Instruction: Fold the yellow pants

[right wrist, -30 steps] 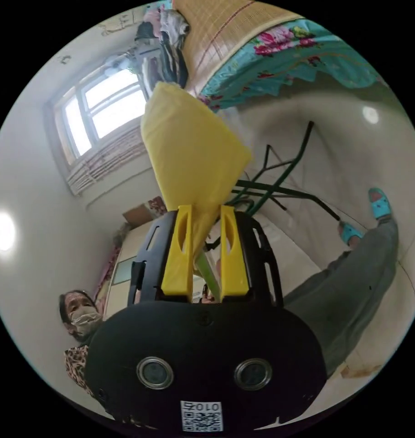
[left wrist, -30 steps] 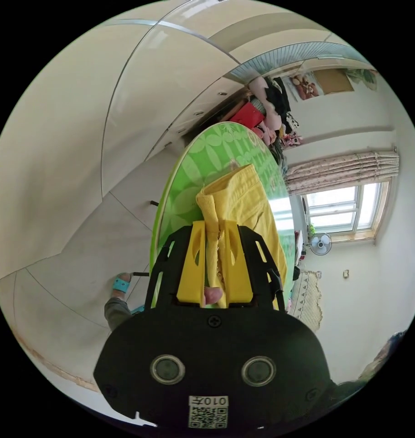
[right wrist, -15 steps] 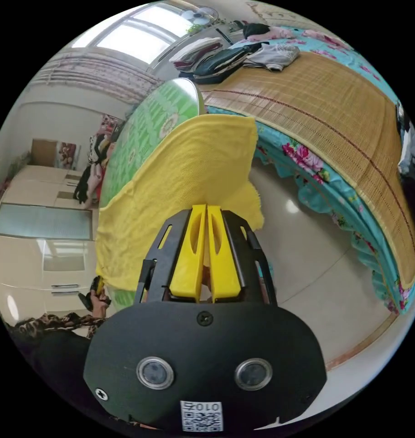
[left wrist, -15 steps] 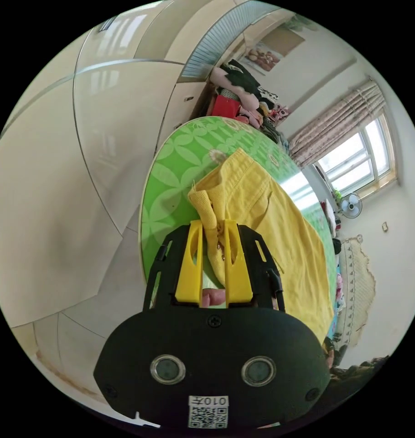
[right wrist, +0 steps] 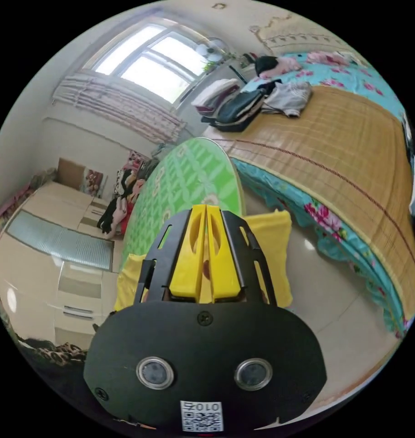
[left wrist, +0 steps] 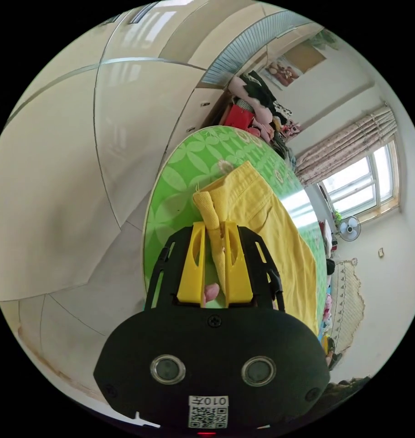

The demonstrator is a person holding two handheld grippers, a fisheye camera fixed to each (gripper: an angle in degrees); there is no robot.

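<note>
The yellow pants (left wrist: 262,219) lie along a round green table (left wrist: 180,173) in the left gripper view, waistband end towards me. My left gripper (left wrist: 215,226) is shut on a bunched corner of that waistband, and cloth fills the gap between its jaws. In the right gripper view my right gripper (right wrist: 206,209) has its jaws pressed together on the other end of the yellow pants (right wrist: 273,246). That cloth spreads out on both sides behind the jaws, at the near edge of the green table (right wrist: 194,178). The gripper's body hides most of it.
A bed with a bamboo mat (right wrist: 344,150) and a floral skirt stands beside the table, with folded clothes (right wrist: 244,100) on it. A wardrobe (left wrist: 102,114), a heap of clothes (left wrist: 257,109), a window (right wrist: 148,64) and a fan (left wrist: 349,228) surround the table. Tiled floor (right wrist: 335,310) lies between bed and table.
The leg end of the pants, held up and spread before the right gripper earlier, now sits low behind it at the table's edge. The left gripper keeps its hold on the waistband.
</note>
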